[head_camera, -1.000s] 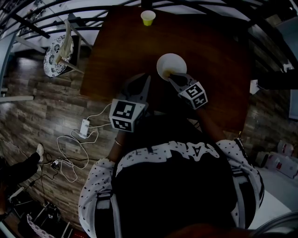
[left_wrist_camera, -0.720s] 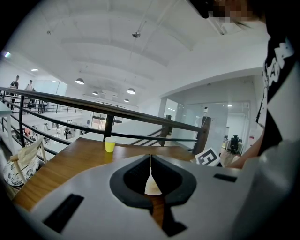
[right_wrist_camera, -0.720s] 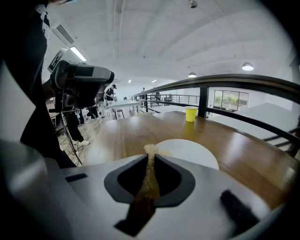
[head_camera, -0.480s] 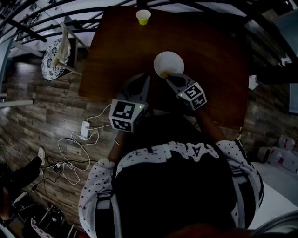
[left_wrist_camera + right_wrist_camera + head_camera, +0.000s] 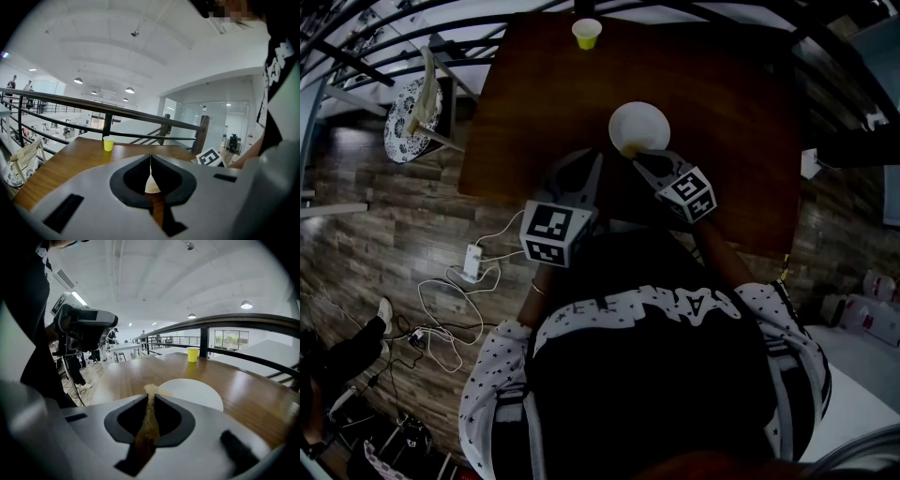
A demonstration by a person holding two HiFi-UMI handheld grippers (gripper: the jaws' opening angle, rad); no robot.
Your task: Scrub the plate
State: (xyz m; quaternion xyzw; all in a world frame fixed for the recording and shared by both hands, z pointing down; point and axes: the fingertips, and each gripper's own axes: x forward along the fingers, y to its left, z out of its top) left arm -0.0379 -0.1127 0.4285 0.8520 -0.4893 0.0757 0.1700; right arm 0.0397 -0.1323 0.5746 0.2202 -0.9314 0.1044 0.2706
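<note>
A white plate (image 5: 639, 124) lies mid-table on the dark wooden table (image 5: 722, 112). My right gripper (image 5: 643, 159) sits at the plate's near rim, shut on a thin yellow-brown sponge (image 5: 629, 148). In the right gripper view the sponge (image 5: 148, 416) is pinched between the jaws of the gripper (image 5: 150, 392), and its tip reaches the plate (image 5: 192, 392) at its edge. My left gripper (image 5: 581, 176) hovers left of the plate, near the table's front edge. In the left gripper view it (image 5: 150, 158) is shut with nothing in it, and a sliver of the plate (image 5: 151, 185) shows past the jaws.
A yellow cup (image 5: 587, 33) stands at the table's far edge, by the black railing (image 5: 243, 319). A chair with a patterned cushion (image 5: 411, 111) is off the table's left side. Cables and a power adapter (image 5: 470, 259) lie on the wooden floor. A camera rig (image 5: 86, 329) stands to the left.
The head view has shifted a little, so plate and cup sit slightly further left and up. The right gripper stays with the sponge at the plate's near rim. The left gripper has not moved.
</note>
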